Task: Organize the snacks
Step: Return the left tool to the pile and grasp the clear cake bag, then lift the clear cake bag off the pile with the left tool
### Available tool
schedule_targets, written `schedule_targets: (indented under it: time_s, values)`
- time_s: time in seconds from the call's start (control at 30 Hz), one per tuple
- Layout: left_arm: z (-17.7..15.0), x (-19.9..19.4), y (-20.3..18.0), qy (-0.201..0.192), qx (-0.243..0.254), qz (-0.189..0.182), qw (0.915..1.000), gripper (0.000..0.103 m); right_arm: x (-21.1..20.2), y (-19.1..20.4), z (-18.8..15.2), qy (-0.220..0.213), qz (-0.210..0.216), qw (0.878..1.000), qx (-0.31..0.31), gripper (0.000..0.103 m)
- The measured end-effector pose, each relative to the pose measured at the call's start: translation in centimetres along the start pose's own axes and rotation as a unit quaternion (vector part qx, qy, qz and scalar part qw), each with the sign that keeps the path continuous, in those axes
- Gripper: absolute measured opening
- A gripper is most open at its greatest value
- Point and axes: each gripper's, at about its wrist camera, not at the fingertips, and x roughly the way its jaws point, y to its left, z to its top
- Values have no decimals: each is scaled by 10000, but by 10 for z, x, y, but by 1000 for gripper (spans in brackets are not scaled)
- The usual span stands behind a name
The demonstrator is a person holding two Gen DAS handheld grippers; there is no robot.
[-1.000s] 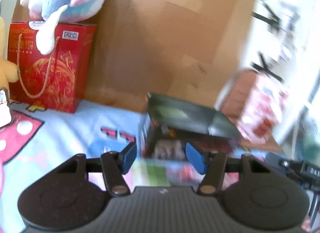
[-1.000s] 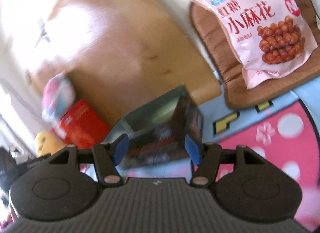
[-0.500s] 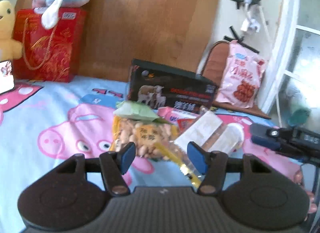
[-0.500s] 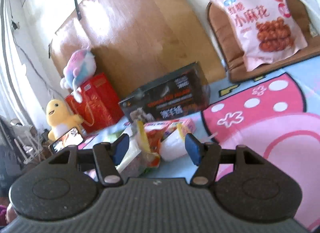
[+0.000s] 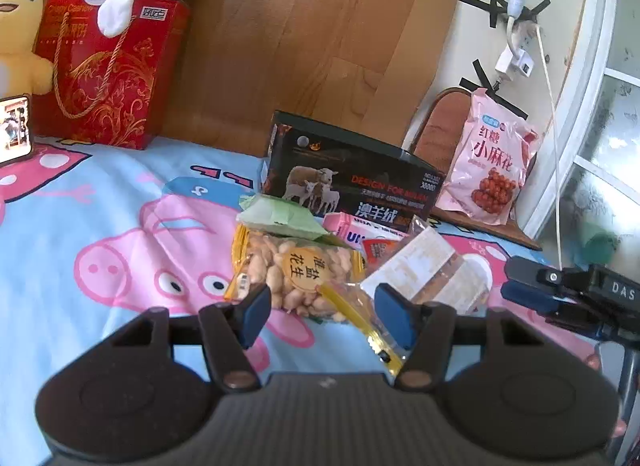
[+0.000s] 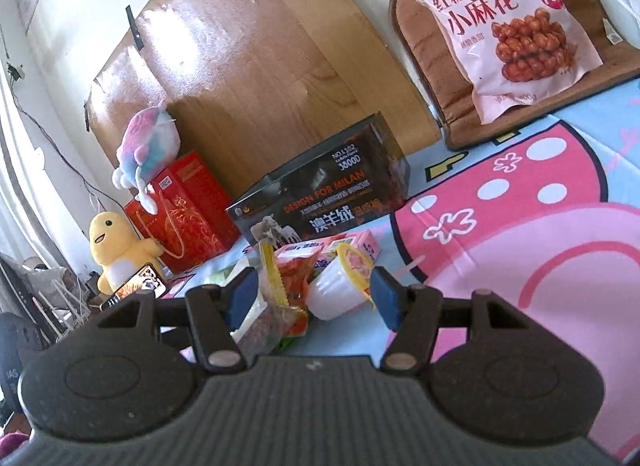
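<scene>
**Pick one snack, not the heap**

Low in frame, the left gripper and right gripper hover, fingers apart and empty. Mid-frame on the bed, take the peanut bag alone; dark box sits behind.

Glossy clear plastic peanut bag lies on matt printed cloth sheet.
</scene>
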Motion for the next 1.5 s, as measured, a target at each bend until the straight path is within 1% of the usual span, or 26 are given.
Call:
schedule_targets:
  time_s: [0.23, 0.53, 0.8, 1.13, 1.27, 1.3, 1.33, 1.4, 1.47, 1.5]
  values:
    - [2, 1, 0, 41, 16, 34, 10000, 59, -1, 7, -2, 2, 10, 9997, -246, 65]
    - [2, 2, -2, 100, 85, 106, 9999, 59, -2, 12, -3, 7, -23, 9994, -333, 65]
    - [2, 4, 1, 175, 27, 32, 9998, 59, -1, 12, -3, 22, -20, 9994, -330, 65]
    - [3, 3, 2, 174, 53, -29, 9998, 59, -1, 13, -3, 22, -7, 9994, -358, 65]
    - [5, 0, 5, 213, -9, -211, 9996, 59, -4, 19, -5, -22, 109, 9985, -541, 64]
    - [5, -2, 4, 247, -33, -301, 9992, 59, -4, 22, -5, -9, 116, 9982, -594, 62]
    - [6, -4, 4, 286, -59, -399, 9988, 59, -4, 25, -6, 18, 121, 9978, -655, 57]
    - [5, -8, 1, 357, -131, -600, 9975, 59, -4, 31, -7, 102, 207, 9969, -758, 52]
    - [5, -8, -1, 453, -180, -782, 9957, 59, -3, 37, -9, 142, 312, 9958, -853, 52]
    - [5, -6, -3, 501, -196, -811, 9953, 59, -2, 40, -10, 164, 340, 9950, -921, 52]
